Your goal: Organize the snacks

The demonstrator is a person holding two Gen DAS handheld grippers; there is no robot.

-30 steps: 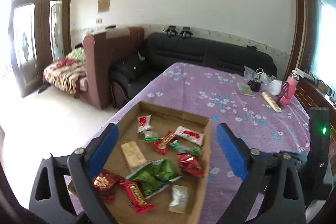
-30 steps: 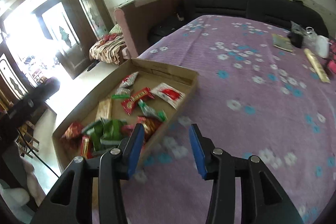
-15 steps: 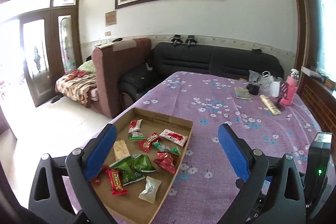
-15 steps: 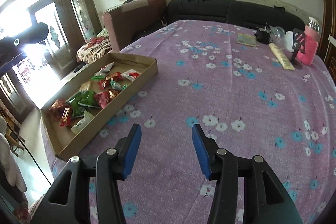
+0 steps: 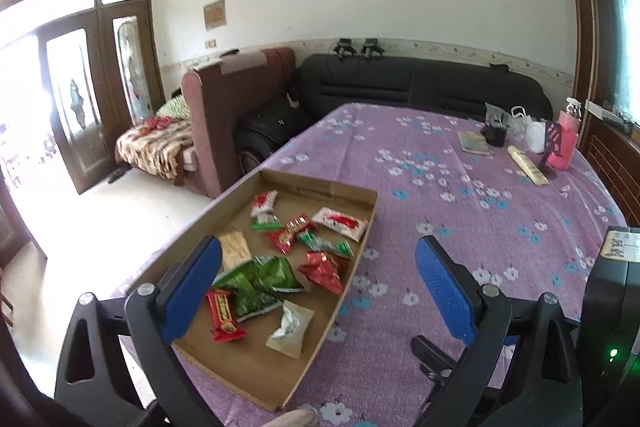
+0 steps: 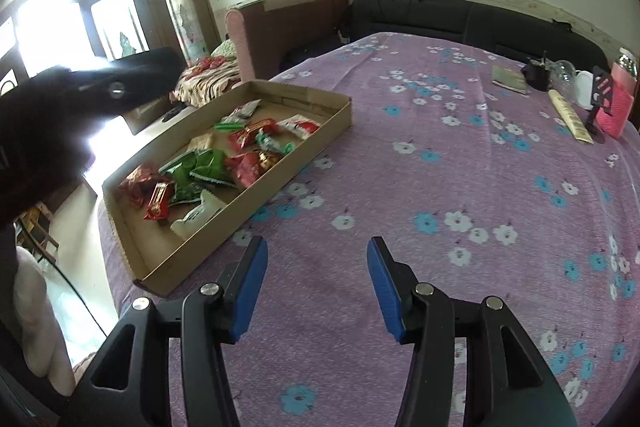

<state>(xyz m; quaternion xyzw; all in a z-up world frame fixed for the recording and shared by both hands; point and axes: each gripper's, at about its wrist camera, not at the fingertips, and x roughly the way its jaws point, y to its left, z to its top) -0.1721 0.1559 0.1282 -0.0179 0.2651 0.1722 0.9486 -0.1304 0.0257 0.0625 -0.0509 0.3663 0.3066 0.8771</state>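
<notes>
Snacks (image 5: 280, 267) piled in box (image 5: 362, 227), just ahead of left gripper (image 5: 316, 283), jaws spread, empty. Right gripper (image 6: 316, 287) empty, jaws just widened, box ahead-left. One wrapper best singled out, pinched at edge.

No text can be read with certainty. Dark printed characters are seen on a pale label (image 5: 621, 248) stuck to a black device at the right edge — too small to make out. Lettering on the red snack bar (image 5: 222, 313) — blurred.
</notes>
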